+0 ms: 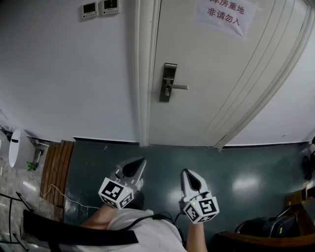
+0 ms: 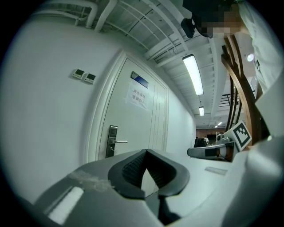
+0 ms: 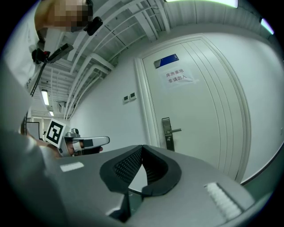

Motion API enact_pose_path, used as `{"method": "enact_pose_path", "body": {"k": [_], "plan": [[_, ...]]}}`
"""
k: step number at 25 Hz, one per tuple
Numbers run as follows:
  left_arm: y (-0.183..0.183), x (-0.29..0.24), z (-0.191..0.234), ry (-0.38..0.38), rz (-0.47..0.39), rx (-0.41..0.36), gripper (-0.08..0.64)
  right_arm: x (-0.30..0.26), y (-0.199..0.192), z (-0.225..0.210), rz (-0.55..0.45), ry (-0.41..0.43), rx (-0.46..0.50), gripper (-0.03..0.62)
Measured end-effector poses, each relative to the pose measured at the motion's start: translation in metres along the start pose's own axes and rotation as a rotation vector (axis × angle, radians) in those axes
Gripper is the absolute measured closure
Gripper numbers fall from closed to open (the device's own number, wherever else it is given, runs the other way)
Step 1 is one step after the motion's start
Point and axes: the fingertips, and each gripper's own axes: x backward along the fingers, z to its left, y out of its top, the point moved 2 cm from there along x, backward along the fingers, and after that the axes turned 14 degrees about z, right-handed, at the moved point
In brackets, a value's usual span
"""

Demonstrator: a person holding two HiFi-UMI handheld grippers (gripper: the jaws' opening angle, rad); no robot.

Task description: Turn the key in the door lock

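A white door (image 1: pixel 211 74) carries a metal lock plate (image 1: pixel 169 82) with a lever handle (image 1: pixel 180 87). Just under the handle a small pale thing, likely the key (image 1: pixel 168 92), sits at the keyhole; it is too small to be sure. Both grippers hang low over the dark floor, well short of the door. My left gripper (image 1: pixel 139 161) is shut and empty, and so is my right gripper (image 1: pixel 187 173). In the left gripper view the left gripper (image 2: pixel 146 151) points level toward the lock plate (image 2: pixel 112 141). The right gripper (image 3: pixel 142 147) faces the lock plate (image 3: pixel 167 133) likewise.
A paper notice (image 1: pixel 225 14) hangs high on the door. Two wall panels (image 1: pixel 101 7) sit left of the door frame. A wooden board (image 1: pixel 56 167) and a white device (image 1: pixel 17 147) lie at the left; dark bags (image 1: pixel 266 226) at the lower right.
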Motion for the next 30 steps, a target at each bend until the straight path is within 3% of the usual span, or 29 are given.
{"method": "enact_pose_path", "body": {"k": [12,30], "plan": [[0.029,-0.063,0.071,-0.033,0.001,0.001,0.555,-0.078,0.042,-0.03,0.001,-0.025,0.018,0.584],[0.072,-0.144,0.187,-0.146,0.021,-0.016,0.554,-0.21,0.104,-0.058,0.016,-0.106,0.001,0.584]]}}
